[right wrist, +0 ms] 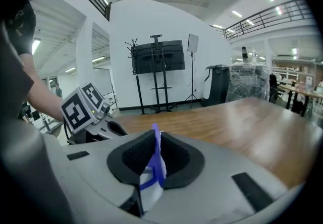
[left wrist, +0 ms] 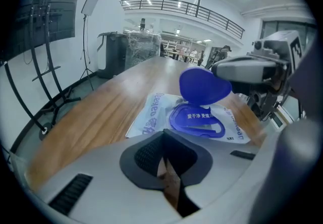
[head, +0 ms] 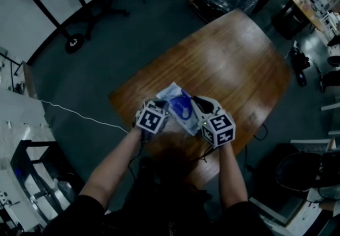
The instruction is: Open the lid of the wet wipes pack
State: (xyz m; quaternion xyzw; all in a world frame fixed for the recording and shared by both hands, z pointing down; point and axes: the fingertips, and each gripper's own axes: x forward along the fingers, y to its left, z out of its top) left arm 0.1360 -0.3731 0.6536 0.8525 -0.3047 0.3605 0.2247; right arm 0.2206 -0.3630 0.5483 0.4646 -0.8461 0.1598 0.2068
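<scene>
Right gripper view settles the grip: the right gripper (right wrist: 154, 138) has its jaws closed on the blue lid (right wrist: 156, 160), which is seen edge-on as a thin blade between the dark pads, with a scrap of white just beneath it. In the left gripper view the same lid (left wrist: 203, 85) stands raised, close to upright, above the blue oval frame (left wrist: 197, 122) on top of the wet wipes pack (left wrist: 150, 113). It joins that frame along the frame's far edge, which reads as the hinge.

The pack lies flat on the wooden table (left wrist: 96, 112) near its near edge, between the two tools. Its long axis runs left to right as the left gripper sees it, and from far left to near right in the head view. It is a soft white pouch with blue print.

The left gripper (left wrist: 164, 153) has its jaws together, and only a sliver of table shows in the slit. Its tips sit at the pack's near left edge; whether they press on the film cannot be told.

The lid already looks lifted well clear of the opening. The rest probably depends on swinging it back over that far hinge line, away from the left gripper, while the pouch is kept from lifting with it.
</scene>
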